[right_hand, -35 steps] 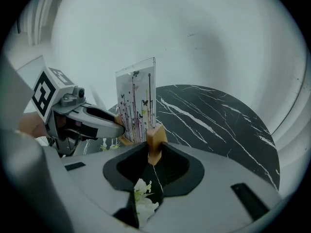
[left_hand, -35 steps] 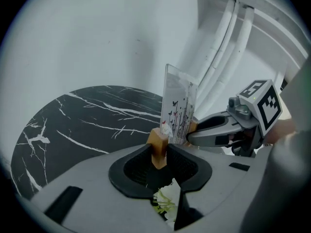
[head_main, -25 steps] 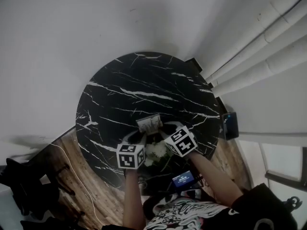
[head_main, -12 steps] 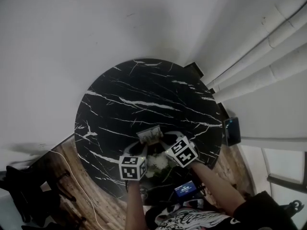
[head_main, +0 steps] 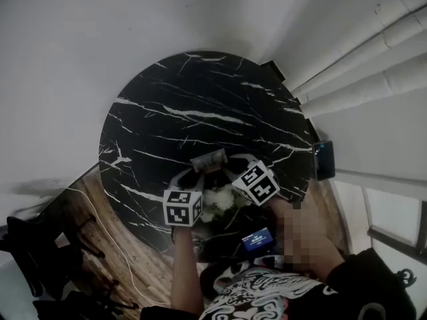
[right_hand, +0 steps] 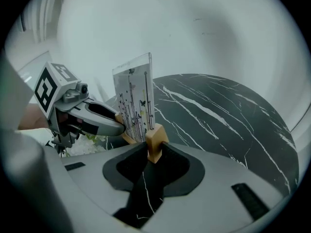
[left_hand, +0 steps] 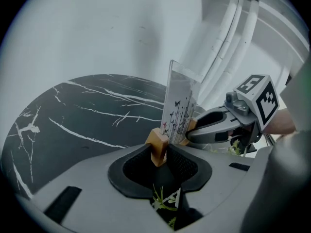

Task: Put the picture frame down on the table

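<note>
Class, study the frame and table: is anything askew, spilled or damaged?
Nothing stands out. The picture frame stands roughly upright, left tongs and right tongs each shut on a wooden foot, over the black marble table.

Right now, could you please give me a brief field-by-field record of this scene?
Object: picture frame, clear panel, upright
Left gripper: shut on its wooden foot
Right gripper: shut on the other wooden foot
Surface: black marble table
Frame touching table: cannot tell
Nearby: white flowers
</note>
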`<state>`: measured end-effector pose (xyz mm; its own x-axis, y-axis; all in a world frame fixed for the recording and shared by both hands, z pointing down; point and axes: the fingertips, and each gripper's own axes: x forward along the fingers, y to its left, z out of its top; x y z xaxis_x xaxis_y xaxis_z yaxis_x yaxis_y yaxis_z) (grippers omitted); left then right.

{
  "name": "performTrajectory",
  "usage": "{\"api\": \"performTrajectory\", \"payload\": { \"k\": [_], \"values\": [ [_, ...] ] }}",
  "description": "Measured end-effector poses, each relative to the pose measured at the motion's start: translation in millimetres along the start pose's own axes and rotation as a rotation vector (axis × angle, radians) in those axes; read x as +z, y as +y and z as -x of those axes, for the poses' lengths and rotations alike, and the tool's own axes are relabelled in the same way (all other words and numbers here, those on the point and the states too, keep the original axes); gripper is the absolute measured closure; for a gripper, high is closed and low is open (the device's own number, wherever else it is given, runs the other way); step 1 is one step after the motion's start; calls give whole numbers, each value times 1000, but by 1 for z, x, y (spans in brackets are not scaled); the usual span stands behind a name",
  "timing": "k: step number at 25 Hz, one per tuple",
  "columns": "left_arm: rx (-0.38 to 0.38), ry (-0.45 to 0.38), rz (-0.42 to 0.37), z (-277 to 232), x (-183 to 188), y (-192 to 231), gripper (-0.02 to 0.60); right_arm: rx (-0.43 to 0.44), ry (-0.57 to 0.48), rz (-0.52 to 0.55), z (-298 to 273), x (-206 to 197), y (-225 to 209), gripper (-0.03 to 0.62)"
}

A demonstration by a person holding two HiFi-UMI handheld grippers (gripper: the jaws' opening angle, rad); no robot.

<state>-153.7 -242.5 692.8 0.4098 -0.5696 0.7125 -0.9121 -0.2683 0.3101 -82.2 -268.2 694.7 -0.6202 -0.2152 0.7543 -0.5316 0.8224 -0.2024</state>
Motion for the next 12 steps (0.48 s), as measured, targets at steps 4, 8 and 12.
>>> {"api": "performTrajectory", "payload": {
  "k": [4, 8, 12],
  "values": [
    [-16, 19, 11, 5, -15, -4, 477, 19, 23, -30, 0, -9, 11, 505],
    [3, 22, -12, 6, -15, -4, 477, 15, 30, -31, -1, -12, 11, 505],
    [19, 47, -63, 2, -14, -2, 477, 1, 42, -14, -3, -8, 8, 505]
  ]
}}
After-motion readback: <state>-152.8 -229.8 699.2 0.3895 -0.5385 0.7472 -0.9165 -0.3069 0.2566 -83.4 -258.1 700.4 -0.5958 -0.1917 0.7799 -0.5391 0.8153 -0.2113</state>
